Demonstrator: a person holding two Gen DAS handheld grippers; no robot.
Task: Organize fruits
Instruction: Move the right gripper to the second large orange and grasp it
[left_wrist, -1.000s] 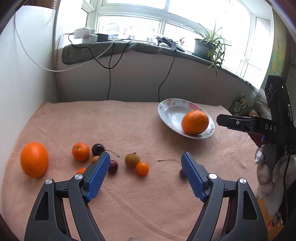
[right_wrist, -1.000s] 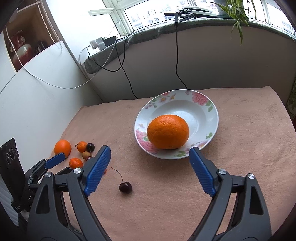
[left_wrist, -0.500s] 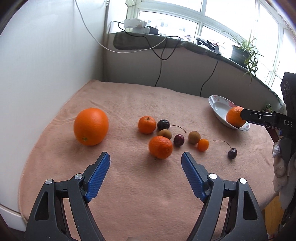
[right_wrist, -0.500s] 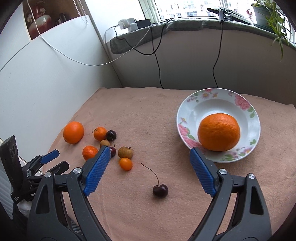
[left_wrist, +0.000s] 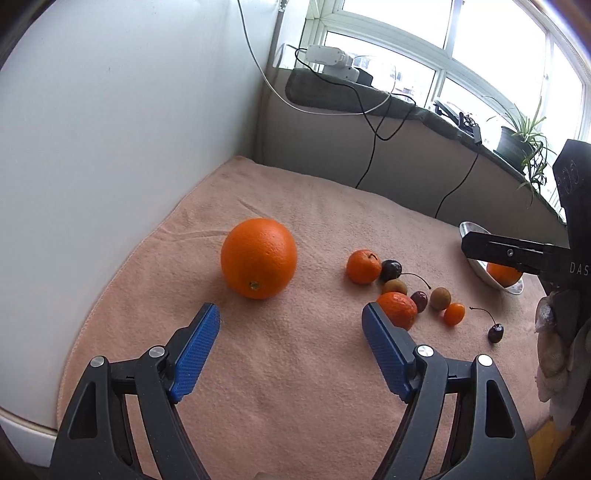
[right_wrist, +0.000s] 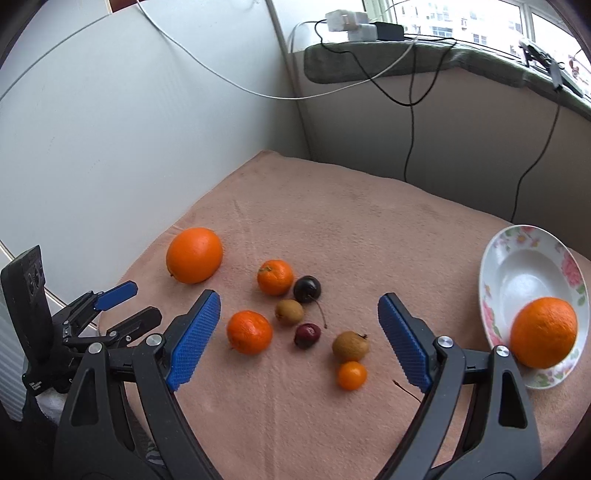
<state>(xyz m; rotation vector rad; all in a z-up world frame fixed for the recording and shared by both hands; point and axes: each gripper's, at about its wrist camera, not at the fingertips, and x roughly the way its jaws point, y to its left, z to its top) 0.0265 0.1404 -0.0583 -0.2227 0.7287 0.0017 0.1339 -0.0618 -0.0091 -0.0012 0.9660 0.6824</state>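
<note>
Left gripper (left_wrist: 290, 349) jaws apart, empty; big orange (left_wrist: 258, 257) just ahead, slightly left of centre. Right gripper (right_wrist: 299, 339) also apart, empty, over the small fruit, farther from it.

2 oranges (right_wrist: 194, 254), 2 mandarins (right_wrist: 275, 277), 1 kumquat (right_wrist: 352, 375), 3 cherries (right_wrist: 307, 289), 2 brownish fruits (right_wrist: 289, 312) (kiwis?), 1 plate (right_wrist: 491, 266).

- A white wall (left_wrist: 110, 129) stands on the left side
- Bright daylight comes through the window (left_wrist: 424, 48)
- Grey sill (right_wrist: 406, 55) carries chargers (right_wrist: 347, 22), cables hang down
- A potted plant (left_wrist: 517, 136) stands on the sill
- Pink cloth (left_wrist: 314, 369) covers the desk
</note>
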